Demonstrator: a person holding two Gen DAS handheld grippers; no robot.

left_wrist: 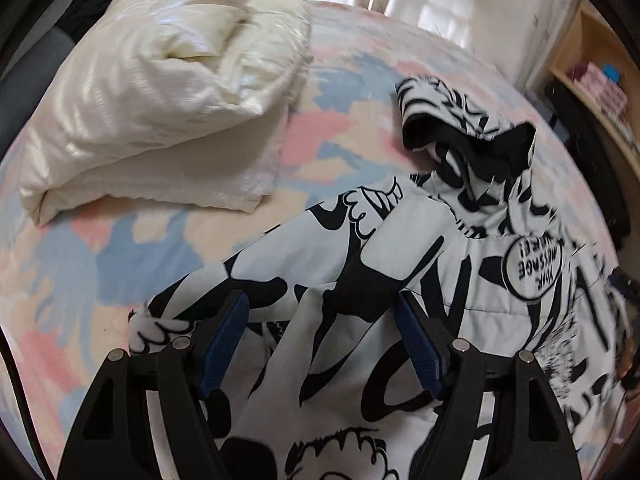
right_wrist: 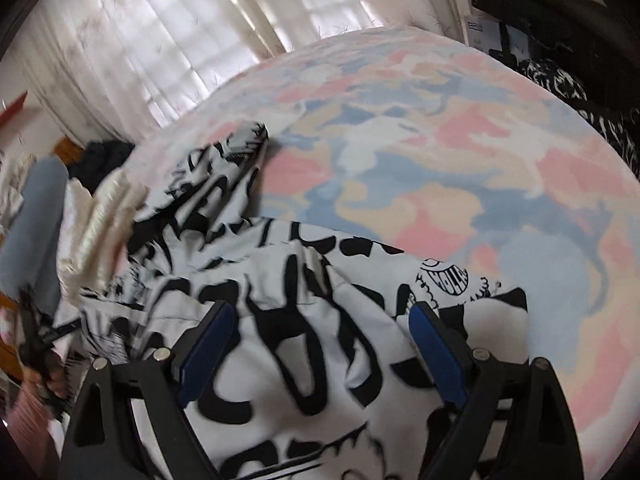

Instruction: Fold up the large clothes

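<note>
Here both tongs, left (left_wrist: 320, 312) and right (right_wrist: 322, 324), gape empty over the hoodie (left_wrist: 460, 264) printed "YOUR MESSAGE HERE!".

Daylight glows through sheer white curtains (right_wrist: 160, 40) behind a bed with a pastel pink, blue and cream patterned sheet (right_wrist: 440, 140); a pale wooden shelf (left_wrist: 592, 68) stands alongside.

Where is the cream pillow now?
In the left wrist view, the cream pillow lies on the pastel bedsheet at upper left, apart from the black-and-white hooded garment on its right.
</note>
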